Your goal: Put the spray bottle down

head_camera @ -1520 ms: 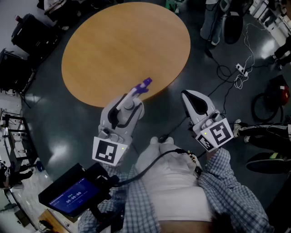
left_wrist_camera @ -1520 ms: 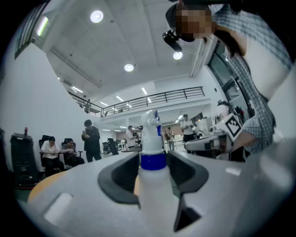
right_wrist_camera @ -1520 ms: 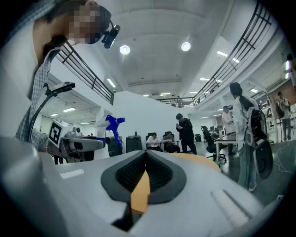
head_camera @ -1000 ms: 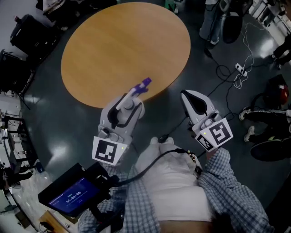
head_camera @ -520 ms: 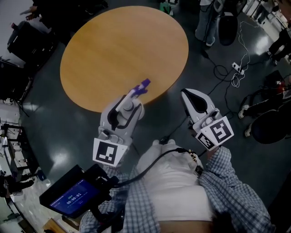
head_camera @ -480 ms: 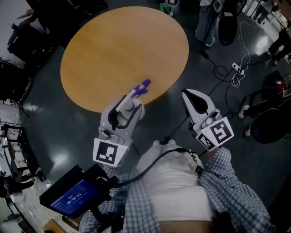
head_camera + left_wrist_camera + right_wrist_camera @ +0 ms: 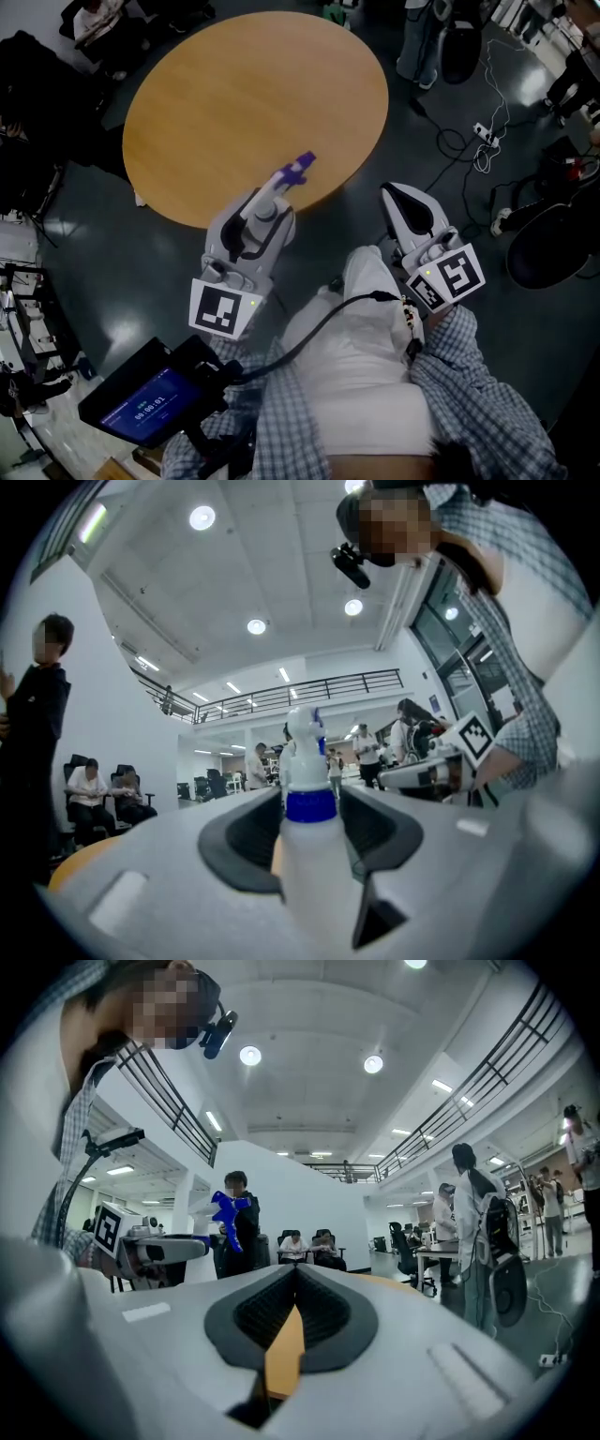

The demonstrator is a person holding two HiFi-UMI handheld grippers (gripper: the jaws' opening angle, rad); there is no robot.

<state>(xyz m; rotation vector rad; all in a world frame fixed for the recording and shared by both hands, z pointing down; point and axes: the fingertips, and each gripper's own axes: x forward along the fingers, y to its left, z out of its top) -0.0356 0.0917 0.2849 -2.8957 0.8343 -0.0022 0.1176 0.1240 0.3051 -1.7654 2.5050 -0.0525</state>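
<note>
In the head view my left gripper [image 7: 269, 200] is shut on a white spray bottle [image 7: 284, 180] with a purple-blue trigger head. The head reaches just over the near edge of the round wooden table [image 7: 253, 94]. In the left gripper view the bottle [image 7: 307, 855] stands upright between the dark pads, blue collar above them. My right gripper [image 7: 403, 199] hangs over the dark floor right of the table, jaws together, nothing in them. Its own view shows the right gripper [image 7: 294, 1279] closed to a thin slit, and the bottle's blue head [image 7: 226, 1212] off to the left.
Cables and a power strip [image 7: 483, 131] lie on the floor at the right. A screen device [image 7: 141, 403] sits at the lower left. People stand and sit around the hall [image 7: 469, 1232]; chairs and dark equipment [image 7: 37, 75] ring the table.
Both grippers stay almost where they were, the bottle still in the left one. The person's white-trousered leg has come forward between the grippers.
</note>
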